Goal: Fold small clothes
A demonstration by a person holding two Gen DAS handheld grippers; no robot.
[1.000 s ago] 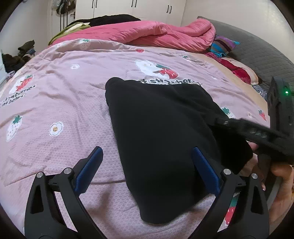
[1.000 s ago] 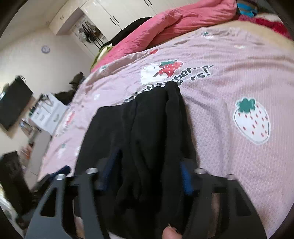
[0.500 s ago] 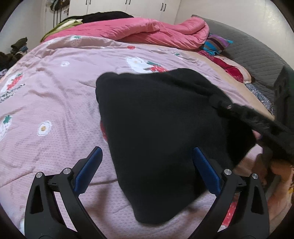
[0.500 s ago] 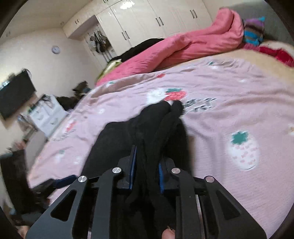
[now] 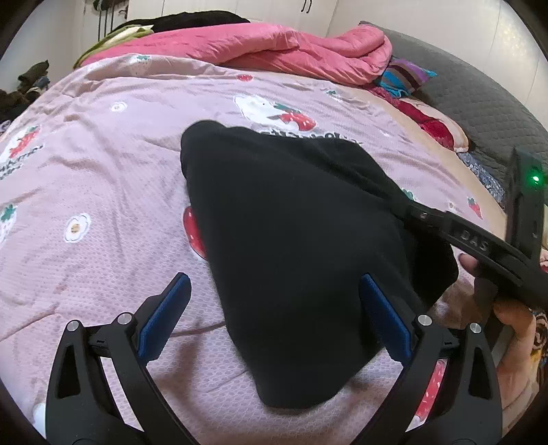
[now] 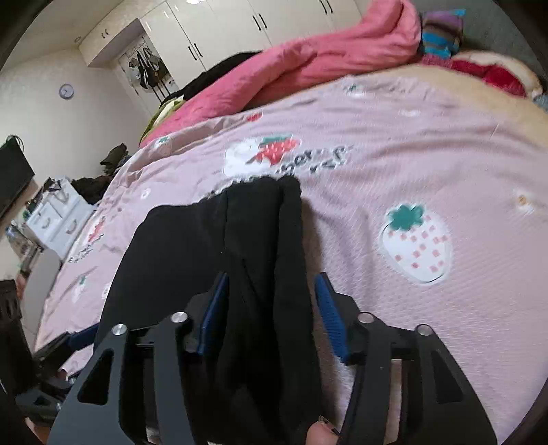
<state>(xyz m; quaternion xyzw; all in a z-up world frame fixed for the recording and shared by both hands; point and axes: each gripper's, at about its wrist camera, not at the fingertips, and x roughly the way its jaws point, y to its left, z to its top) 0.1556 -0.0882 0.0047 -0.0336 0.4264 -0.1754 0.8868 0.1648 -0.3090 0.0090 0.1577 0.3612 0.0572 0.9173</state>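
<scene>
A black garment (image 5: 294, 246) lies folded on the pink strawberry bedspread (image 5: 102, 191). My left gripper (image 5: 274, 315) is open just above its near edge, and its right finger (image 5: 383, 318) hangs over the cloth. My right gripper (image 6: 270, 318) is open, with the garment's bunched right edge (image 6: 267, 274) lying loose between its blue pads. The right gripper also shows in the left wrist view (image 5: 411, 214) at the garment's right side, held by a hand.
A pink duvet (image 5: 260, 48) is heaped at the far side of the bed. Striped and red cloths (image 5: 407, 78) lie by the dark headboard (image 5: 479, 102). White wardrobes (image 6: 239, 30) and a white drawer unit (image 6: 54, 219) stand beyond the bed.
My right gripper was shut on the garment's edge half a second ago and has opened. The garment has dropped back flat on the bedspread. My left gripper stays open.
</scene>
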